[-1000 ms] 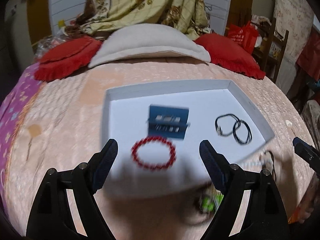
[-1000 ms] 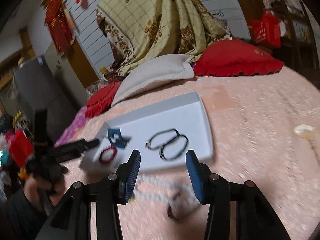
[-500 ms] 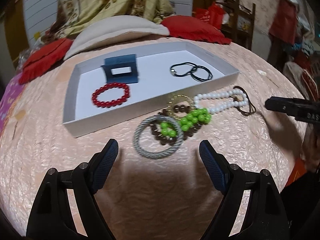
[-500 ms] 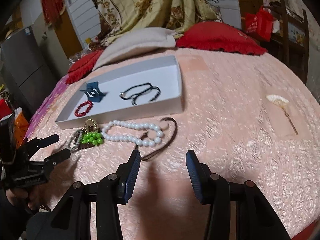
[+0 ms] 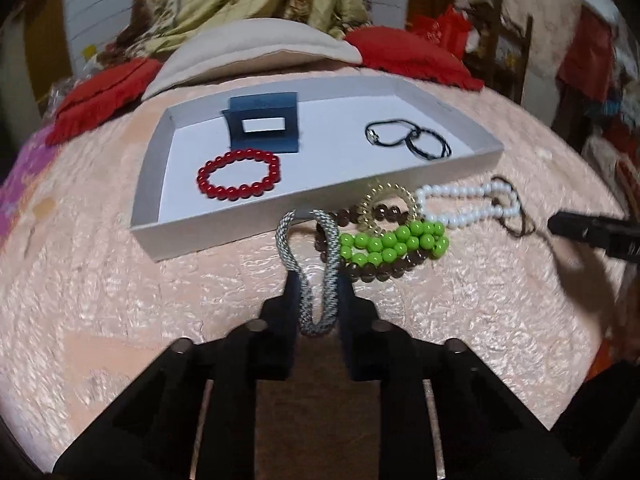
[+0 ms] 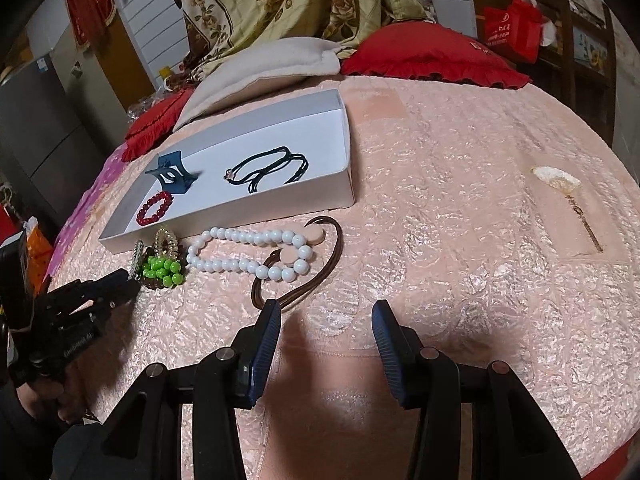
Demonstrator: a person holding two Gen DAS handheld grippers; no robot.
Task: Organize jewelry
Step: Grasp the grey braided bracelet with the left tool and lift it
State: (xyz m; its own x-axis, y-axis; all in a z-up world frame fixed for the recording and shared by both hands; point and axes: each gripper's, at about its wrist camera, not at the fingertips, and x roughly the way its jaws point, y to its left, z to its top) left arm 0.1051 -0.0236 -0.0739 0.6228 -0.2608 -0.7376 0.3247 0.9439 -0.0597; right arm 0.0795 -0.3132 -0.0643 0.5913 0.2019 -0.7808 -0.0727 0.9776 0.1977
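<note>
Grey woven bangle (image 5: 310, 264), probably light and springy, pinched at its near rim by left tool (image 5: 318, 294), tray (image 5: 208, 236) just beyond; right tool (image 6: 324, 320) spread, empty.

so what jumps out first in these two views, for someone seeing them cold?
The left gripper, shut on a grey woven bracelet that stands up squeezed between its fingers, at the near edge of a pile with bright green beads and white pearls. Behind the pile, the white tray on the pink bedspread holds a red bead bracelet, a blue card and black cords. The right gripper hangs open over bare bedspread.
</note>
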